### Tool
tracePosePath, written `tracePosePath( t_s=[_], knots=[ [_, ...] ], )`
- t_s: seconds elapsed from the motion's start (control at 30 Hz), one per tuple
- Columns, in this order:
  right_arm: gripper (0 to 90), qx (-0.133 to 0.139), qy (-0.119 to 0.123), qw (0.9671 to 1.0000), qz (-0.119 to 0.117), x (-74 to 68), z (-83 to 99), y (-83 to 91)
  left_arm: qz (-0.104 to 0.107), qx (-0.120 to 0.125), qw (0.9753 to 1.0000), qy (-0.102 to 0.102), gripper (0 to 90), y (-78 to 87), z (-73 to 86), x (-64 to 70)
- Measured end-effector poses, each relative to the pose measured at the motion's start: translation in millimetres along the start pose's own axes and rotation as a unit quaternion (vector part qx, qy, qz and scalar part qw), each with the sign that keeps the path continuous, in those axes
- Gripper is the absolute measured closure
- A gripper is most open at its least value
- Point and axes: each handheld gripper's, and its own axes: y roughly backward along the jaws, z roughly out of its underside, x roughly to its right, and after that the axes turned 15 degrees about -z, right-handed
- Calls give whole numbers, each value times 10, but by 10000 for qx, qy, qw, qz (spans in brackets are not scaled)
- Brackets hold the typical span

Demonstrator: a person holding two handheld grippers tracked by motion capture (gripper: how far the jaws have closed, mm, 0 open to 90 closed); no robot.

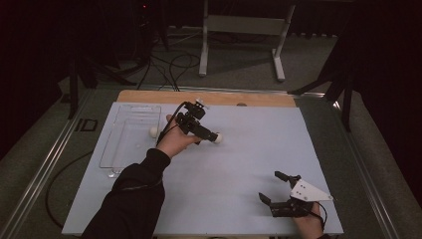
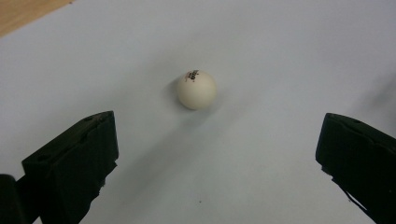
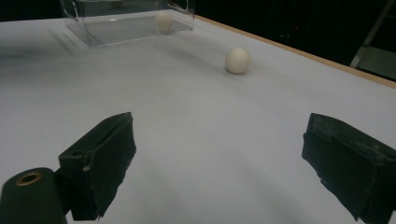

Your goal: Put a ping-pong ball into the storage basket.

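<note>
Pale sheet covers the table (image 1: 239, 164) – wood strip at far edge, dark room w/ cables on floor behind. Left tongs (image 1: 215, 137) wide open over a white ball (image 2: 196, 89), nothing held; right tongs (image 1: 273, 186) wide open, empty, near front edge. 2nd ball (image 1: 154, 131) sits in clear tray (image 1: 119, 149).

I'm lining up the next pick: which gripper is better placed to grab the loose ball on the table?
Left. The left gripper hangs open right beside the ball, which sits on the table between its jaws' line of sight. The right gripper is open too, but near the table's front edge, far from it.

White ball (image 2: 196, 89): small dark printed mark on top, too blurred to read.
</note>
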Motion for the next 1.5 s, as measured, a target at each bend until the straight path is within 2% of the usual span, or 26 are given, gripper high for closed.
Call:
tracePosePath(
  t_s=[0.17, 0.23, 0.37, 0.5, 0.57, 0.7, 1.13, 1.47, 1.5],
  knots=[
    [93, 15, -7, 10000, 2, -2, 1, 2, -17, -59, 10000, -21, 11, -98, -37, 58],
    [93, 16, 1, 10000, -2, -3, -1, 0, 12, -72, 10000, 8, 16, -140, -46, 78],
    [93, 2, 3, 10000, 2, -8, -3, -1, -73, -132, 9998, 133, 30, -243, -61, 104],
    [93, 17, -16, 10000, -4, -9, -4, 3, -138, -227, 9995, 146, 60, -341, -74, 131],
    [93, 16, -10, 10000, -4, -9, -4, 2, -88, -254, 9995, 149, 67, -387, -83, 147],
    [93, 28, -7, 10000, -13, -11, -5, 1, -124, -308, 9993, 147, 90, -482, -101, 196],
    [92, 62, 15, 10000, 36, -15, -14, 20, -370, -515, 9978, 168, 194, -753, -132, 270],
    [93, 45, -19, 10000, -5, -13, -7, 15, -658, -666, 9954, 192, 284, -949, -121, 319],
    [93, 39, -13, 10000, -3, -13, -7, 14, -623, -698, 9954, 194, 304, -968, -120, 318]
  ],
)
